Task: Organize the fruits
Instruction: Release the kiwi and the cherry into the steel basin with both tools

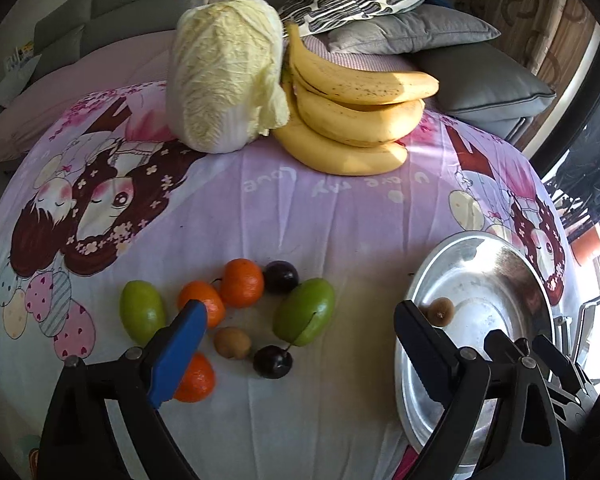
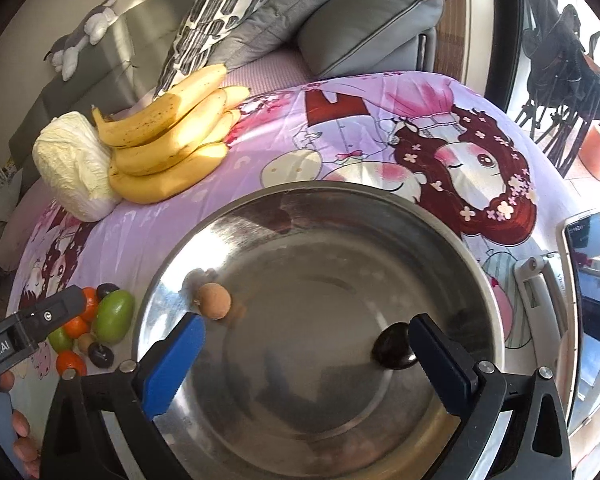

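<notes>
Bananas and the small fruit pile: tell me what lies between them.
Nothing: bare purple cloth separates the bananas from the fruit pile, in the left wrist view.

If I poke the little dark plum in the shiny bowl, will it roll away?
Probably yes. The dark plum looks round and glossy, and it sits loose on the smooth metal bowl, so a poke would likely send it rolling. The bowl's raised rim should keep it inside. Its shiny skin may also feel slippery.

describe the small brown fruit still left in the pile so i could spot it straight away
Find the cabbage and bananas, then the small fruit pile nearer the camera on the lilac sheet. The kiwi lies beside the dark plum: the pile's only dull, fuzzy brown fruit.
</notes>
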`<state>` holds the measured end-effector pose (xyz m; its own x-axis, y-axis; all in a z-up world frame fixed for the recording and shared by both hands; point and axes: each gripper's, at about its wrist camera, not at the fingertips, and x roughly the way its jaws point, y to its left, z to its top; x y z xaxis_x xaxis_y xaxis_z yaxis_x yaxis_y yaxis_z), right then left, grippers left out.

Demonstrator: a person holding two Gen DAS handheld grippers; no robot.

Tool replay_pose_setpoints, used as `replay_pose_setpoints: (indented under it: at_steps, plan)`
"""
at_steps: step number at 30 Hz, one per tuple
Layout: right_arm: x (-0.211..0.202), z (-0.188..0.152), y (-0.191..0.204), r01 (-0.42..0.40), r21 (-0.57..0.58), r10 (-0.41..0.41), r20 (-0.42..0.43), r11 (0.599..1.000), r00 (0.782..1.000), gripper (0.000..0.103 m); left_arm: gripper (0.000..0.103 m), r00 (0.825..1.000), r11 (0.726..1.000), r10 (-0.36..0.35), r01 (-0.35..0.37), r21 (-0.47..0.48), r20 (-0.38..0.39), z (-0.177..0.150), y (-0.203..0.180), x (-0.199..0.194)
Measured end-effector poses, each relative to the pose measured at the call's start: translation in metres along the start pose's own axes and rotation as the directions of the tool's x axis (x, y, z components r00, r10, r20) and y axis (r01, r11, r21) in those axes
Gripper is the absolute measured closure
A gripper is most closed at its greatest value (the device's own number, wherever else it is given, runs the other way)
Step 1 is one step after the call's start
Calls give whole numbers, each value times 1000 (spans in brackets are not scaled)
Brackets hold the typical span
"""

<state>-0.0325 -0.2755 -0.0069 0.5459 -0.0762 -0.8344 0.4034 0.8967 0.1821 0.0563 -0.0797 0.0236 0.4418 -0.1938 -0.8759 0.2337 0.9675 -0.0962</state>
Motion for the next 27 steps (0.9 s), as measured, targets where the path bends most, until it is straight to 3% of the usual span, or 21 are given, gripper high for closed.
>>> replay_pose_setpoints:
  at_steps: [9, 20, 27]
  plan:
    - [-2, -9, 48, -121, -83, 119, -26, 989, 993, 0, 8, 996, 992, 92, -91, -89, 4, -7, 54, -10]
    - [8, -22, 113, -200, -184, 185, -94, 962, 978, 0, 8, 989, 973, 147, -142, -181, 13, -10, 108, -19]
    - [16, -29, 147, -223, -233, 197, -130, 947, 972, 0, 8, 986, 949, 165, -167, -267, -31, -19, 143, -13]
